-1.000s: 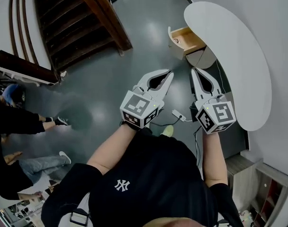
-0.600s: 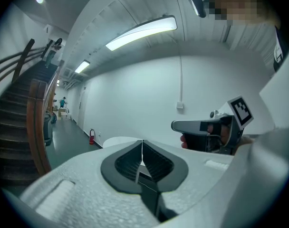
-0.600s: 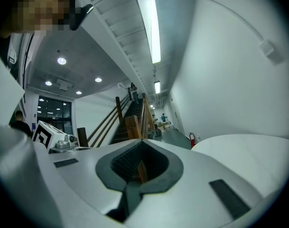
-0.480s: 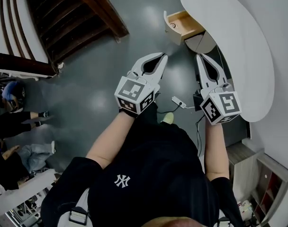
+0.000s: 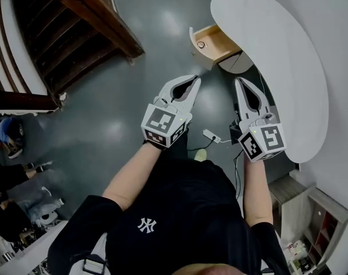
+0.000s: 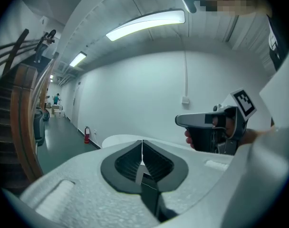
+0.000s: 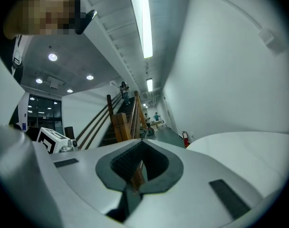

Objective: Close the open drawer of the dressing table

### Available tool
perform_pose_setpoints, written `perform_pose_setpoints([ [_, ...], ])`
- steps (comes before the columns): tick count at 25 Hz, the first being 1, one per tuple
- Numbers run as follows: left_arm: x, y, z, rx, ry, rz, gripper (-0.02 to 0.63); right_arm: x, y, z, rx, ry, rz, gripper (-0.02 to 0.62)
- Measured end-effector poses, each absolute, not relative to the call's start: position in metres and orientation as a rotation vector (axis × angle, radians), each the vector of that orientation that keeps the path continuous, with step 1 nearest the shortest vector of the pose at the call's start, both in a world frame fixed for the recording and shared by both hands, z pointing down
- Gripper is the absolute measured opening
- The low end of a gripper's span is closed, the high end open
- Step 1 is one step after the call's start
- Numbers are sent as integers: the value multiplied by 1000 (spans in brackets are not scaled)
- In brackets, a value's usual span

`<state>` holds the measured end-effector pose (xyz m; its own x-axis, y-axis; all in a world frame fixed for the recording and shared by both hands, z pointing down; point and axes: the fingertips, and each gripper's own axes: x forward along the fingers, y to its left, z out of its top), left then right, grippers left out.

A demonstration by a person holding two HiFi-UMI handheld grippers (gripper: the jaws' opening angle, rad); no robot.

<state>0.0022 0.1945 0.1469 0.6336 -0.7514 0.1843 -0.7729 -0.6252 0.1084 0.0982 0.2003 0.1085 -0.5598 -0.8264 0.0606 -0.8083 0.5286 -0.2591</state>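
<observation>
Left tongs [image 5: 195, 81] and right tongs [image 5: 239, 82] pinched together, empty; drawer [image 5: 211, 43] well ahead; an off-centre shove might jam it.

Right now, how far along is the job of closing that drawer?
Nothing looks done yet: the drawer stands pulled out from under the white dressing table top. In hand: the left gripper and the right gripper, both shut and empty, are held short of the drawer, touching nothing. Left to do: reach it and push it in.
</observation>
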Motion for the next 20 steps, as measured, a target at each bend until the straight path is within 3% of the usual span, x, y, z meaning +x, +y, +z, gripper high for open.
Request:
perform_pose_setpoints([
  [11,-40,42,220,2768,-1078,297,12,52,50,155,-1579,2595,-451,15],
  [20,-53,-12,299,2742,-1008,342,12,30,-8,194,-1618,2598,-475,15],
])
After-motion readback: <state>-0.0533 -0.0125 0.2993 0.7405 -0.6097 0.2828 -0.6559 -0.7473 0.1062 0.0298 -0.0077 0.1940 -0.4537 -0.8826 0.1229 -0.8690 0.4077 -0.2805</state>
